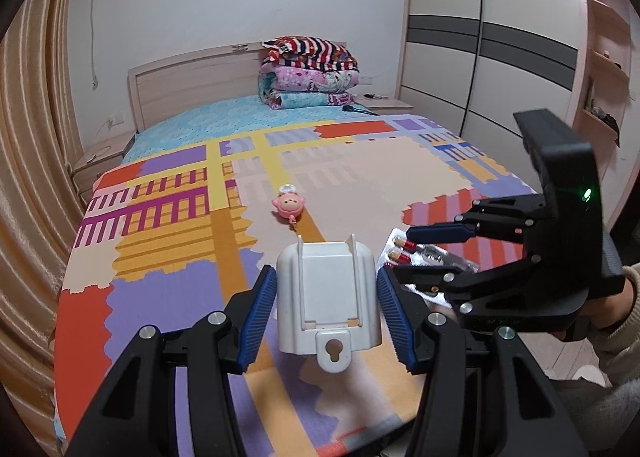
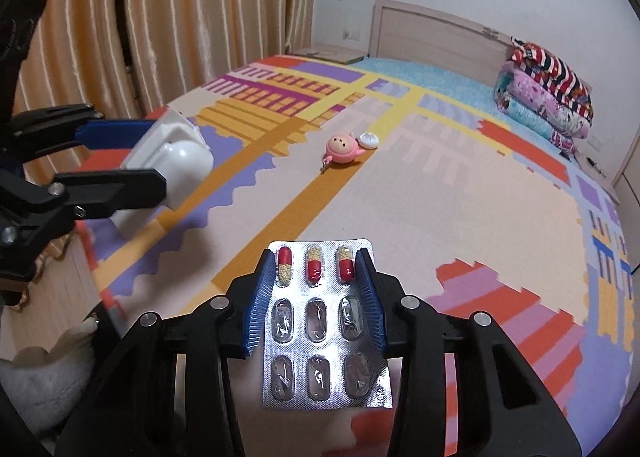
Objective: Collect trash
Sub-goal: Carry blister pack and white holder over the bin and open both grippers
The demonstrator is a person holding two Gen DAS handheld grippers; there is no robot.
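My left gripper (image 1: 326, 297) is shut on a white plastic wall holder (image 1: 328, 297) and holds it above the near end of the bed; the holder also shows in the right wrist view (image 2: 176, 173). My right gripper (image 2: 316, 297) is shut on a silver pill blister pack (image 2: 320, 321) with three red-and-yellow capsules at its far end. In the left wrist view the right gripper (image 1: 404, 253) holds the pack (image 1: 424, 253) just right of the holder. A pink round toy (image 1: 289, 207) and a small white cap (image 1: 287, 189) lie mid-bed.
The bed has a colourful patterned cover (image 1: 360, 177). Folded quilts (image 1: 308, 73) are stacked by the headboard. Curtains (image 2: 180, 17) hang to the left, a wardrobe (image 1: 480, 37) stands to the right, and nightstands flank the bed.
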